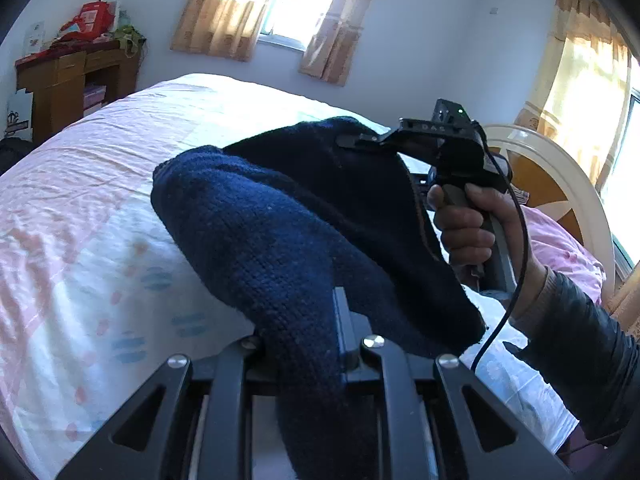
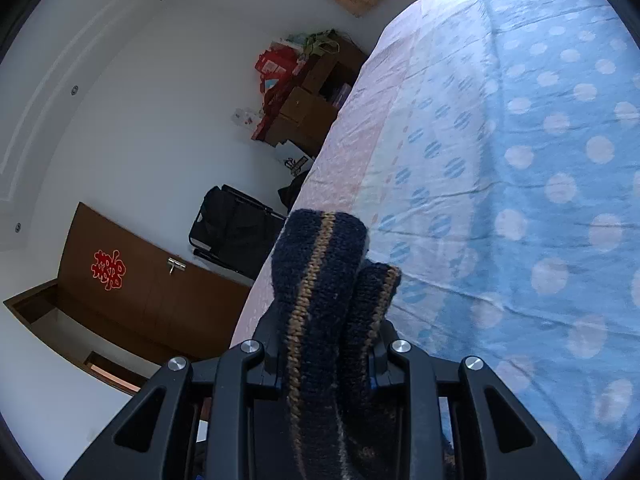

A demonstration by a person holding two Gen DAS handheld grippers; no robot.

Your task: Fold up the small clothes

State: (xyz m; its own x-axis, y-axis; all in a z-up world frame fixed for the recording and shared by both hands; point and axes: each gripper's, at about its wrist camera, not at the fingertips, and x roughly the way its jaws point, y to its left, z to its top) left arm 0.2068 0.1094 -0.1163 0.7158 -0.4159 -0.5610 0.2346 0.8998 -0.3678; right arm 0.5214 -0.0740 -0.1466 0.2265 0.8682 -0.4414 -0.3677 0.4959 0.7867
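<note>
Left wrist view: left gripper (image 1: 304, 344) nearly closed, jaws pinching a fold of the navy knit garment (image 1: 280, 232), which hangs lifted above the bed sheet (image 1: 80, 208). Far right, right gripper (image 1: 352, 142) clamps the garment's opposite edge; a hand (image 1: 468, 224) in a dark sleeve (image 1: 580, 352) grips its handle.
Right wrist view: right gripper (image 2: 324, 344) narrowly parted, closed on a bunched knit edge with tan stripe (image 2: 320, 280). Dotted blue bed sheet (image 2: 520, 160) to the right; wooden door (image 2: 132, 280) far left.

Your knit garment (image 1: 280, 232) hangs above the bed (image 1: 100, 184); the cabinet (image 1: 72, 84) stands beyond the bed's far-left corner.
</note>
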